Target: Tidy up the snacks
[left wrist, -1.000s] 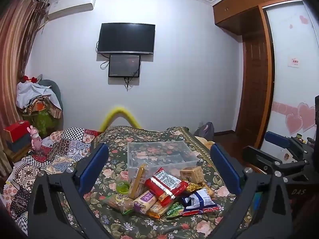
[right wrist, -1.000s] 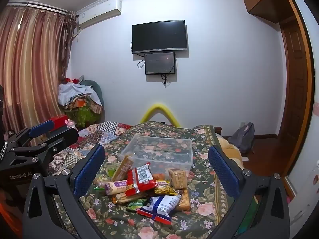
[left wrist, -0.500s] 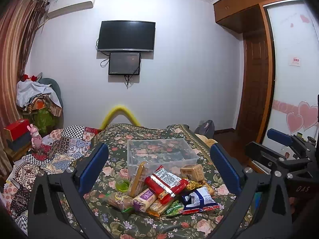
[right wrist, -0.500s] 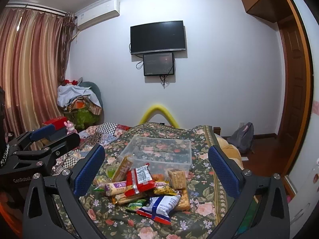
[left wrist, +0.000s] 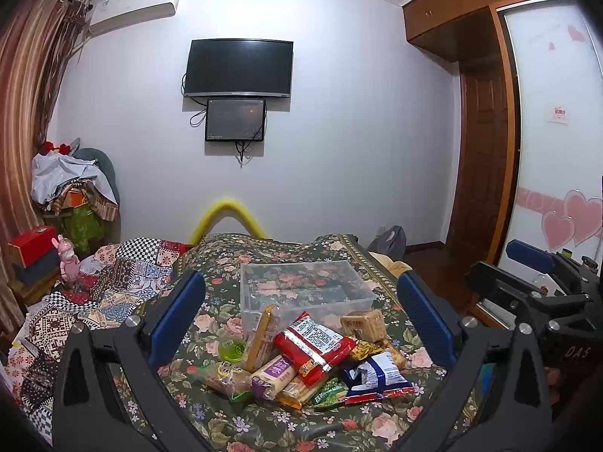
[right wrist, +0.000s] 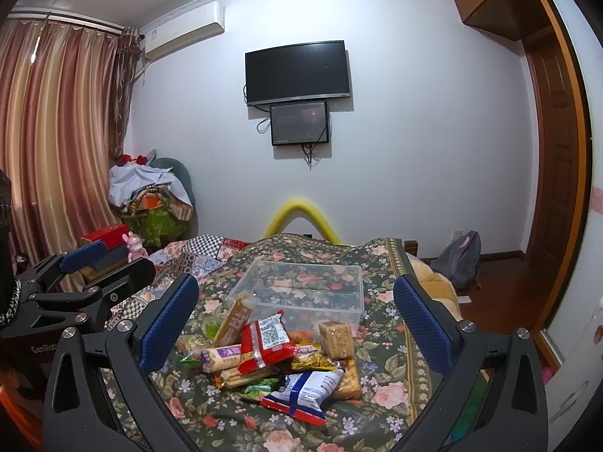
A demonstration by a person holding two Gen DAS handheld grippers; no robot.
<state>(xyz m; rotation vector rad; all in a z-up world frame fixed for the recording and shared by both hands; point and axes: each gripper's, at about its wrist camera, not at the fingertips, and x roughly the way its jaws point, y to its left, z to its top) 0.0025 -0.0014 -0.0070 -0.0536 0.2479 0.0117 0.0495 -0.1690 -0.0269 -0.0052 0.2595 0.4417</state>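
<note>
Floral bedspread (left wrist: pixel 211 293); "GenRob" on left hand-held gripper (right wrist: pixel 56 324).

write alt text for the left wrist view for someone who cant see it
A pile of wrapped snacks lies on a floral bedspread in front of an empty clear plastic bin, framed by the open left tool with blue-padded fingers. Behind is a white wall with a dark TV; the right tool shows at the right edge.
</note>
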